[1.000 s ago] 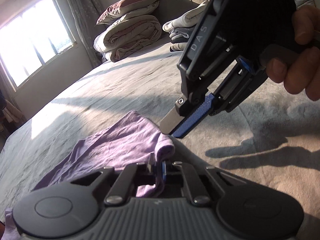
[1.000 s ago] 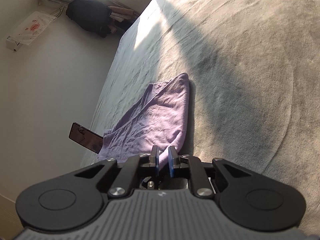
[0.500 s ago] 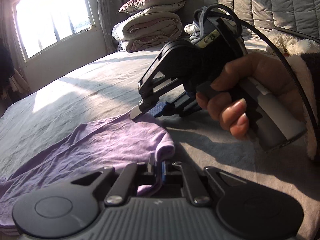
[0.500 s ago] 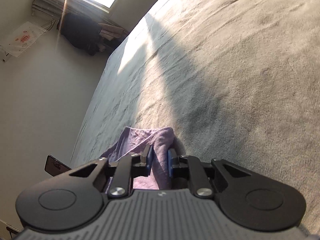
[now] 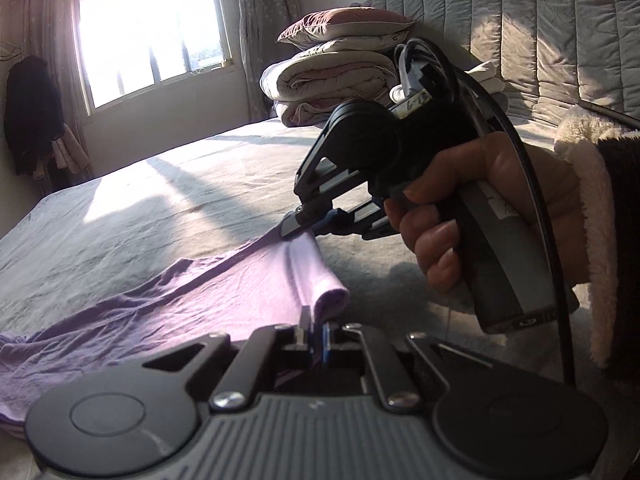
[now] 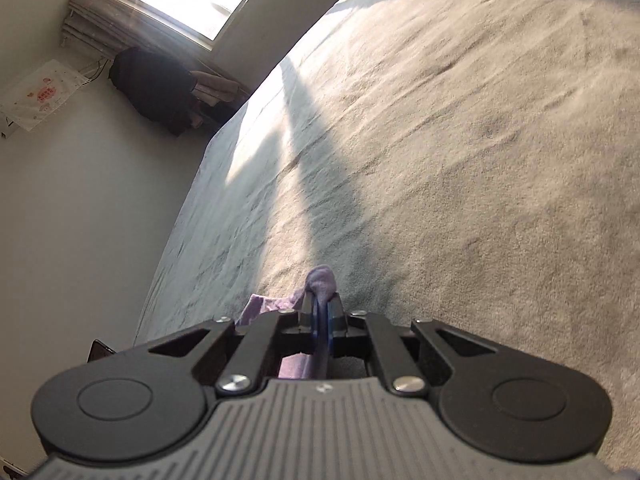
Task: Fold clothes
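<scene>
At the bottom centre of the left view, the left gripper (image 5: 316, 330) is clenched on a corner of the purple cloth (image 5: 180, 300), which lies across the bed (image 5: 160, 216). Further back, right of centre, the right gripper (image 5: 298, 230) pinches another corner.

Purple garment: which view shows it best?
Left wrist. The purple garment lies spread across the bed, with both pinched corners visible. The right wrist view shows only a small bunch at the right tool.
</scene>
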A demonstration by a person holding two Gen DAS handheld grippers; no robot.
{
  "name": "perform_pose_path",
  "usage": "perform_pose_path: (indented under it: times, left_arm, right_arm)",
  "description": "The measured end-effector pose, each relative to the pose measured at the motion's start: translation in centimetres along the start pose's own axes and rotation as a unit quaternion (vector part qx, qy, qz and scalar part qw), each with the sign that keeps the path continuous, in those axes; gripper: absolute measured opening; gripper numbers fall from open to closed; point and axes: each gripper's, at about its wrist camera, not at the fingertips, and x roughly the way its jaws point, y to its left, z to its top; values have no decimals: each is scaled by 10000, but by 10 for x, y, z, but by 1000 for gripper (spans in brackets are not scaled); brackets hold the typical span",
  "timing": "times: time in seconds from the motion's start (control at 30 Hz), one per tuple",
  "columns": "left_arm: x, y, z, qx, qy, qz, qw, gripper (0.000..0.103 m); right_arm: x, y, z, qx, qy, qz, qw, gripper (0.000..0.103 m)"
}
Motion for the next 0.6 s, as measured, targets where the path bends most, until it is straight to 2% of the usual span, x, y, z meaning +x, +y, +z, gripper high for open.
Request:
perform_pose_path:
  times: [0.17, 0.3, 0.47, 0.6]
  left_arm:
    - [-1, -21, 10, -371, -103, -179, 9991, 3]
    - [-1, -18, 14, -1014, -168, -254, 9944, 3]
    - [-9, -1, 13, -1725, -326, -275, 9841, 3]
    - [-17, 23, 10, -2330, -491, -279, 9708, 3]
  right_arm:
    - [-32, -13, 14, -61, -105, -258, 9996, 5]
    - [-43, -14, 20, -143, -120, -414, 9990, 5]
    - [-38, 8, 19, -381, -12, -618, 9974, 5]
    - [-26, 33, 17, -525, 128, -801, 9953, 5]
